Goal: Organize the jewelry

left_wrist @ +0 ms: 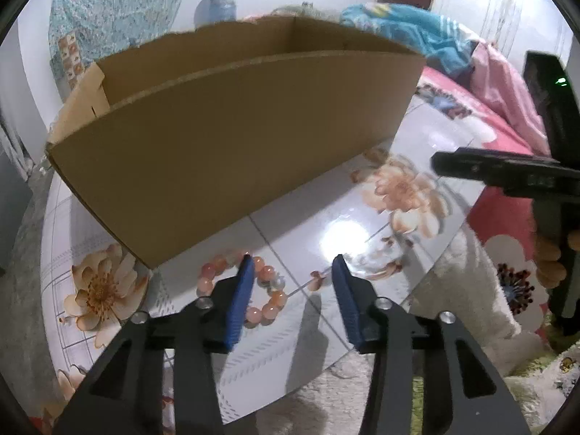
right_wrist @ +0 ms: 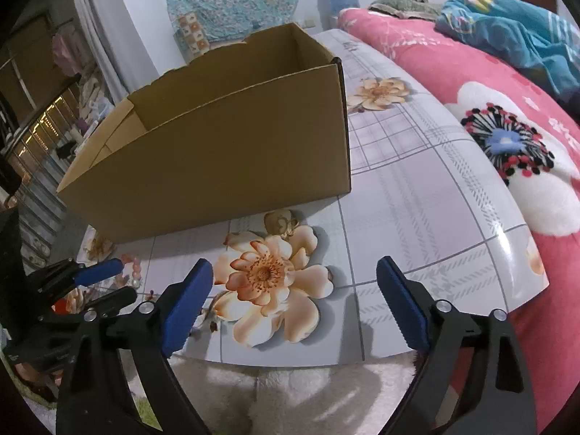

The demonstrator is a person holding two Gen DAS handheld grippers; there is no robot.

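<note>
Both tongs were low over the table (right_wrist: 417, 195), tilted steeply down, mine to steer. Left tongs (left_wrist: 291, 266) stood half open, with nothing pressed between the pads; the left pad (left_wrist: 241, 301) lay across the bracelet (left_wrist: 266, 291), a ring of peach and pale beads lying flat on the glossy cloth just in front of the box (left_wrist: 232, 137). From that view I could not tell whether the pad touched the beads or hung above them. To do this grab well, I judged I needed one side of the ring between the pads, so a small shift left, then a gentle squeeze on the beads, since round beads slip and the cloth looked slick. Right tongs (right_wrist: 295, 266) were spread wide and empty, hovering over the big printed flower (right_wrist: 268, 282), beside the left ones and clear of them. Beyond stood the box, open-topped, its inside hidden from me by the near wall. The bracelet probably belonged in there, so a lift over that wall would follow.
</note>
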